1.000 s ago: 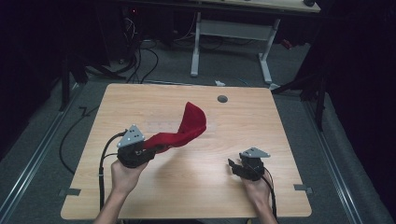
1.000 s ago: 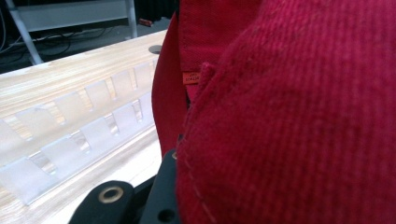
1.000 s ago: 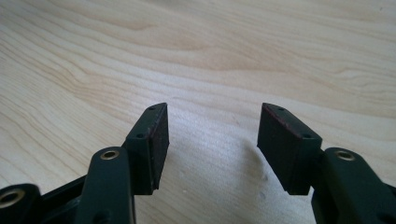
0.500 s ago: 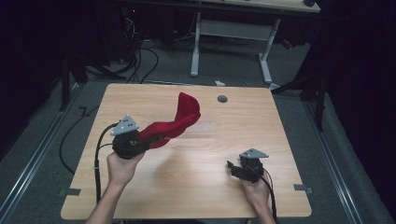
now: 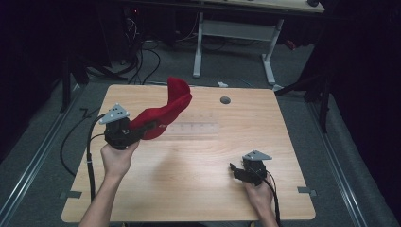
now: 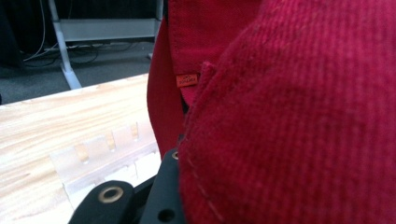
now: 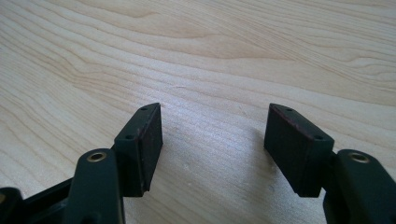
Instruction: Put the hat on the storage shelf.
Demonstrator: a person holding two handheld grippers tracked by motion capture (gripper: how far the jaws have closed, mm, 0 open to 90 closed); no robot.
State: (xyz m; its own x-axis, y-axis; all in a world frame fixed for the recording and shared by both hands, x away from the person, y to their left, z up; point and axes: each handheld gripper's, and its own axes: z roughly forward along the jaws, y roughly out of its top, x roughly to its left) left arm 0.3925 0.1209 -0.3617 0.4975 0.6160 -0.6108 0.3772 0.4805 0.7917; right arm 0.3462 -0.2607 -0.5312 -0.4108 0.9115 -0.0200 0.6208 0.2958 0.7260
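A red cloth [image 5: 168,111] hung lifted above the left half of the bench [image 5: 198,156], one end pinched in the left claw [image 5: 142,128], whose jaws were closed on it, probably so the rest could dangle free of the wood. The right claw [image 5: 235,169] sat low over bare boards near the front right, jaws spread wide and holding nothing. A clear slotted strip [image 5: 194,127] lay mid-bench. Beyond, a dim room held a grey floor, cables and a white desk frame [image 5: 234,33].

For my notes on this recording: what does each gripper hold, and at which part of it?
The left gripper is shut on the red cloth at its near end, and the cloth is lifted off the table. The right gripper is open and holds nothing.
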